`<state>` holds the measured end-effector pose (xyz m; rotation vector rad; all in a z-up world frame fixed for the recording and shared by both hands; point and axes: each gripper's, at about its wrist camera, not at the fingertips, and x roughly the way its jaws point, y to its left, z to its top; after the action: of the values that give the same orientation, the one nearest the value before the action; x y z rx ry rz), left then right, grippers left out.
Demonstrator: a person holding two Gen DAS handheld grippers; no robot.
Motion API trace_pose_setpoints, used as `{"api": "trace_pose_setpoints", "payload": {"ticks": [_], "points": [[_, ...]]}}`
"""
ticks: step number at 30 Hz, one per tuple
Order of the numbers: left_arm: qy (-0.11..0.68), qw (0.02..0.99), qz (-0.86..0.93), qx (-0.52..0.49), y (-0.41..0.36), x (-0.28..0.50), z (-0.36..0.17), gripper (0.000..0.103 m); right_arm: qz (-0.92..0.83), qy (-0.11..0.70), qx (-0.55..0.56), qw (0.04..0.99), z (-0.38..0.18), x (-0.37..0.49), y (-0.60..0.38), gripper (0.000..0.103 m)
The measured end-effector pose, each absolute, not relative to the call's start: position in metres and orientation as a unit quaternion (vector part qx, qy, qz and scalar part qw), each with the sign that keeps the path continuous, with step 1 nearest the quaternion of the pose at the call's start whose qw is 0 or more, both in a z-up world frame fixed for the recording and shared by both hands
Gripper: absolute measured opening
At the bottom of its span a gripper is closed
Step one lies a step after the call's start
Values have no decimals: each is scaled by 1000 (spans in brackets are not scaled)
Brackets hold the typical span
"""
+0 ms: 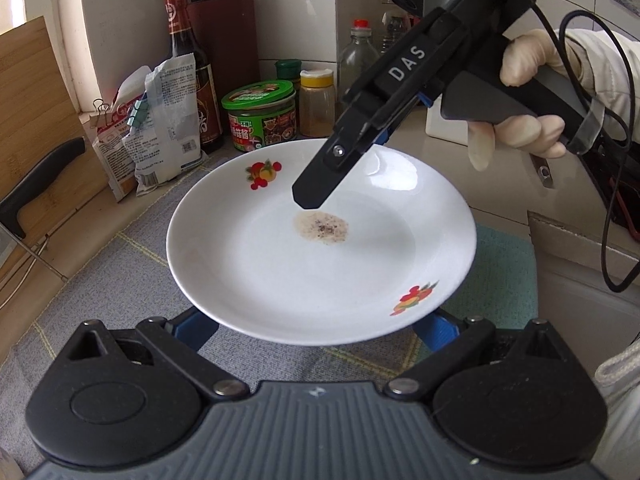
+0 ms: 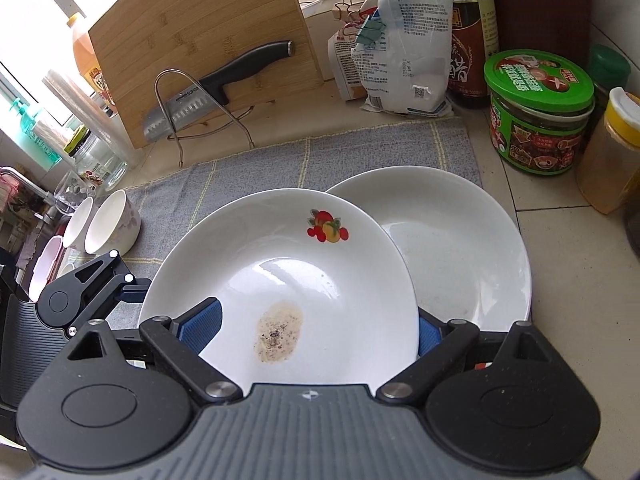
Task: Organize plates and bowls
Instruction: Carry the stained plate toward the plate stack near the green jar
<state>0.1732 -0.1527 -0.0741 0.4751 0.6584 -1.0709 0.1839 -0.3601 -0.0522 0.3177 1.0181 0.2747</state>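
While the fruit-print plate (image 2: 288, 276) hangs above the grey mat (image 2: 248, 168), both tools look to be on its rim. The left hand-held gripper (image 1: 316, 330) has the near edge between its blue pads, so it appears clamped on it, though the plate hides the contact. The right hand-held gripper (image 2: 308, 334) straddles the opposite edge the same way; in the left view its black finger (image 1: 316, 188) lies over the plate's top face. Clamped, I'd say, not certain.

The plate sits face up and roughly level, a dried food stain (image 1: 322, 227) at centre. Round, so no real long axis; the two fruit prints sit on opposite sides of the rim. It overlaps a plain white plate (image 2: 460, 248) lying on the mat just behind it.

Likely step: stacking it onto the plain plate. To do it well: keep it level, centre it over the lower one, lower gently, then release one side at a time. Bowls (image 2: 108, 224) lie tipped at the mat's left end, well clear.
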Motion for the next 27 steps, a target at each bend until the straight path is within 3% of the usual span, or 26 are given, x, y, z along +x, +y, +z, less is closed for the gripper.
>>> {"api": "trace_pose_setpoints", "payload": {"ticks": [27], "points": [[314, 775, -501, 223, -181, 200, -86, 101, 106, 497, 168, 845, -72, 195, -391, 98]]}}
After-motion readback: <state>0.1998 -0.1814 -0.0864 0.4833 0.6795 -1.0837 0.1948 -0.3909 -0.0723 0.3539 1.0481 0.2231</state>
